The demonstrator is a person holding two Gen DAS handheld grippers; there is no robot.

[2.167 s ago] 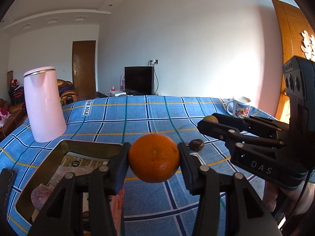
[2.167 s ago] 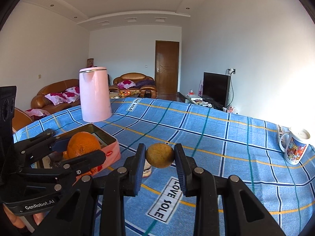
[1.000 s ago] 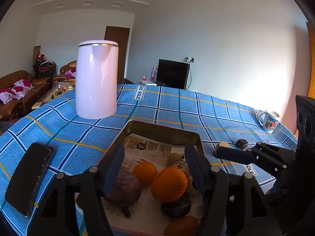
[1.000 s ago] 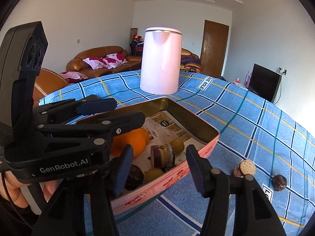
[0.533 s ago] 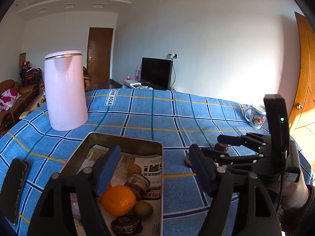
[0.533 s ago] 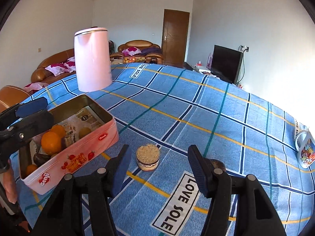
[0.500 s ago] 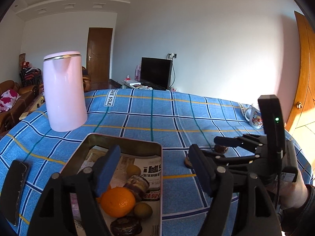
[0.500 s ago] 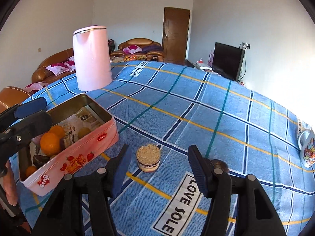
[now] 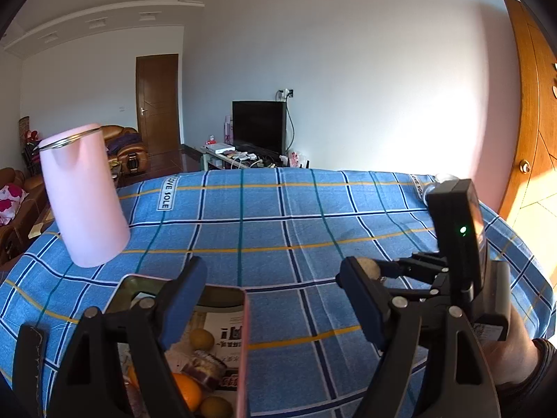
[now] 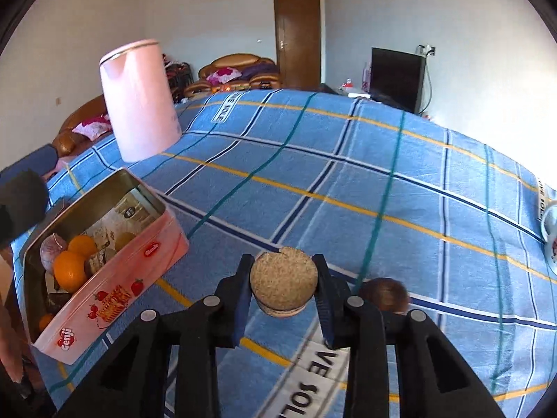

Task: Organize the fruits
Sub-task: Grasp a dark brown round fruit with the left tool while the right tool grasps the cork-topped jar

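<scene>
Two grippers are in play, and the right gripper has just been closing; its pads now clamp a squat round piece with a tan, grainy flat top, just off the blue checked cloth of the counter. The left gripper has been spreading its jaws and hangs wide open, nothing between them, over the near end of the pink tin.

The tin sits to the left of the clamped piece, already carrying oranges, a purple bulbous fruit and some smaller yellowish ones. A dark brown round fruit lies just right of the right gripper, on the cloth.

The job now, I'd say, is to lift straight, swing left and clear the tin's thin metal wall before lowering. The piece looks firm and short, gripped across its rounded sides, so it could slip if squeezed off-centre; keep it level. Aim for the bare paper liner at the tin's far end, since the oranges are smooth and would roll if bumped. The left gripper ought to stay clear of that path.

A tall, smooth pink kettle stands far left, well apart.
</scene>
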